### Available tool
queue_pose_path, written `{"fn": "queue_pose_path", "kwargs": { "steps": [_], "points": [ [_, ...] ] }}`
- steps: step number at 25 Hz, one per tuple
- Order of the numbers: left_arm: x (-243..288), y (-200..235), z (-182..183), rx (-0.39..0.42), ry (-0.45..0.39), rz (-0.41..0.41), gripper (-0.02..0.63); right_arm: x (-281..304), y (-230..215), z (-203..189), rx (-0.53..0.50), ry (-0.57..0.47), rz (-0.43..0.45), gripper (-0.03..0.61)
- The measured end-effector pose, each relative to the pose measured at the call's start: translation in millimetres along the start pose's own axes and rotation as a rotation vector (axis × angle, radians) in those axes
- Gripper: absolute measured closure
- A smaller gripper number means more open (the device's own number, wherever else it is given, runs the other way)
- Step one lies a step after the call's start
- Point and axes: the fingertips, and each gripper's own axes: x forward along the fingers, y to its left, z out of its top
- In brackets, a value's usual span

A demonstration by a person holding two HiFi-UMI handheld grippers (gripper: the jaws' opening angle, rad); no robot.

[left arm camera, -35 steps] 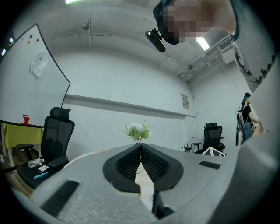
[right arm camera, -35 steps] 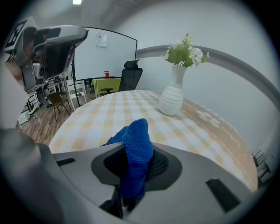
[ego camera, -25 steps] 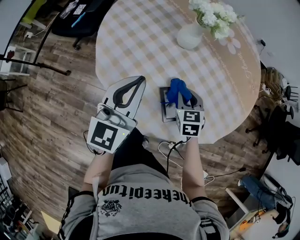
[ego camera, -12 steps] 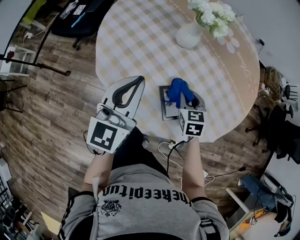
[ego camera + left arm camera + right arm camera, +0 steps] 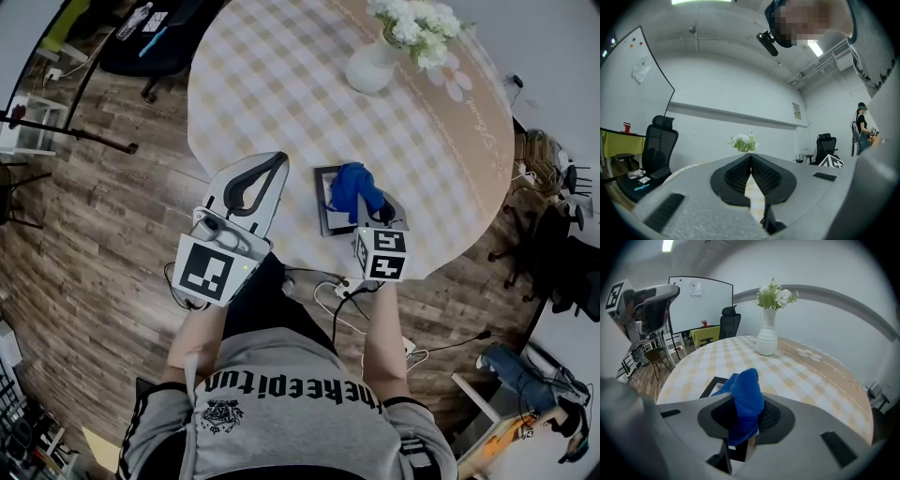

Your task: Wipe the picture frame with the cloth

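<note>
- Right gripper view: the right gripper (image 5: 746, 422) was clamped on the blue cloth (image 5: 746, 397), which was bunched over the picture frame (image 5: 708, 386).
- The frame lay flat near the table (image 5: 281, 84) edge closest to the person.
- The left gripper (image 5: 751, 164) had its jaws together and empty, apart from the frame.
- Wiping seemed under way, but how much was clean couldn't be judged.
</note>
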Motion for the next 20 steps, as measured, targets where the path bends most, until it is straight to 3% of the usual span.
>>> {"fn": "queue_pose_path", "kwargs": {
  "steps": [20],
  "points": [
    [-7, -4, 1, 0.003, -0.004, 0.010, 0.597, 4, 36, -1, -0.010, -0.012, 0.101, 0.492]
  ]
}}
